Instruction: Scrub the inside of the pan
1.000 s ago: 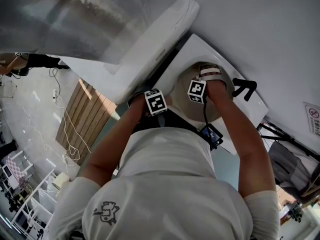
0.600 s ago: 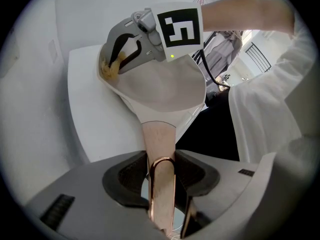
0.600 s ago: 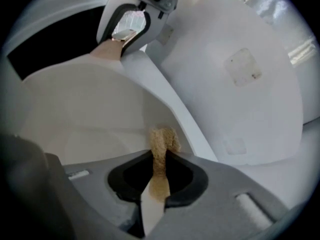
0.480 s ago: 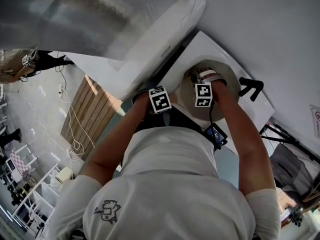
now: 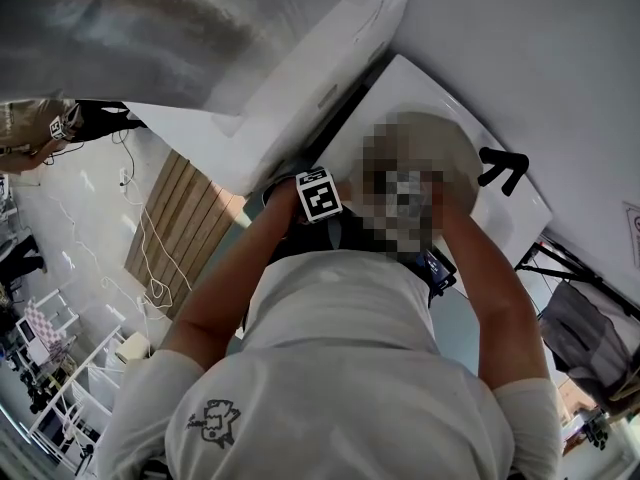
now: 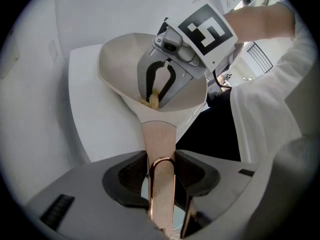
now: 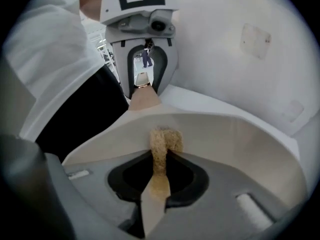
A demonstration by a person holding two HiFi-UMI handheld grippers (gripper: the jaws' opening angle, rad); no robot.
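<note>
A beige pan (image 6: 122,59) with a copper-coloured handle (image 6: 159,139) rests on a white table (image 6: 97,129). My left gripper (image 6: 161,184) is shut on that handle, close to its looped end. Inside the pan, my right gripper (image 7: 159,179) is shut on a tan scrub sponge (image 7: 162,141), which it presses against the pan's inner wall (image 7: 230,144) near the handle side. In the left gripper view, the right gripper (image 6: 156,95) reaches down into the pan with the sponge (image 6: 153,102) at its tips. In the head view the left gripper's marker cube (image 5: 317,194) shows, while a mosaic patch covers most of the pan (image 5: 462,146) and the right gripper.
A black bracket-like object (image 5: 503,168) lies on the table (image 5: 400,83) just right of the pan. A long white panel (image 5: 330,63) runs along the table's far left side. The table's near edge is at the person's waist.
The right gripper's marker cube has shifted slightly across the pan, with the sponge still in its jaws. The left gripper has kept its hold on the handle.
</note>
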